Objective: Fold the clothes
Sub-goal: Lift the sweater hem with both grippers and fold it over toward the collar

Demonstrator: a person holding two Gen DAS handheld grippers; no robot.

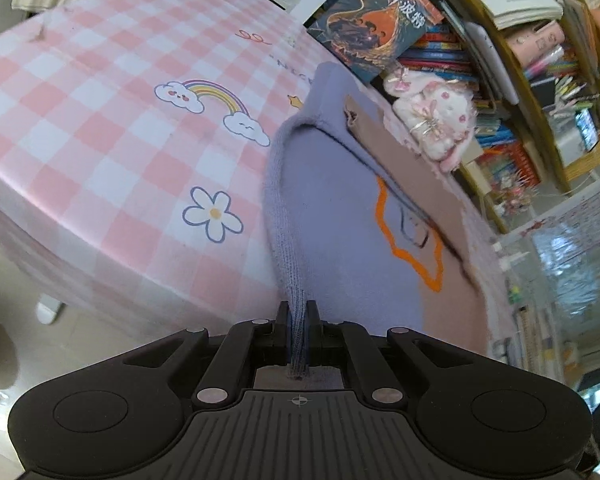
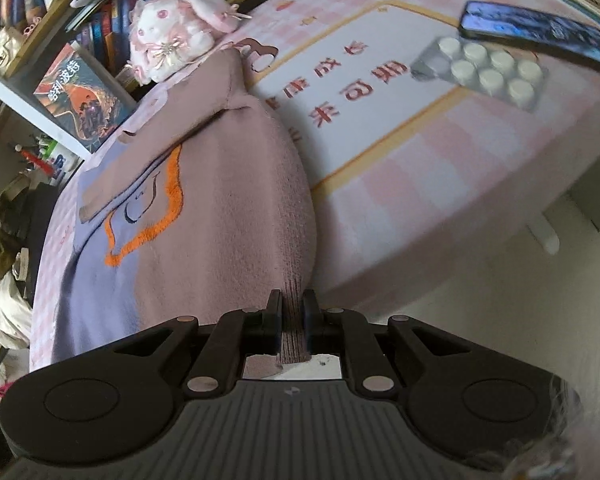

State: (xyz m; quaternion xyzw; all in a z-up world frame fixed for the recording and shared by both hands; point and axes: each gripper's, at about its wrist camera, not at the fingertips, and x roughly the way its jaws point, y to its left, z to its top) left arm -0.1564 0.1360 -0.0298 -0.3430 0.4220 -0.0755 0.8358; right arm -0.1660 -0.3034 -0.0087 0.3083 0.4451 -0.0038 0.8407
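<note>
A two-tone sweater, lavender on one half and dusty pink on the other with an orange-outlined patch, lies on the pink checked table. In the left wrist view my left gripper [image 1: 298,312] is shut on the ribbed hem of the lavender half [image 1: 332,208]. In the right wrist view my right gripper [image 2: 292,304] is shut on the ribbed hem of the pink half [image 2: 236,200]. A pink sleeve [image 2: 172,136] lies folded across the chest. Both hems are lifted at the table's near edge.
A white plush rabbit [image 2: 172,32] sits beyond the sweater by a bookshelf [image 1: 500,60]. A blister pack of white tablets [image 2: 488,68] and a dark phone [image 2: 540,32] lie on the table [image 2: 420,168] to the right. The pink checked cloth [image 1: 100,128] stretches left.
</note>
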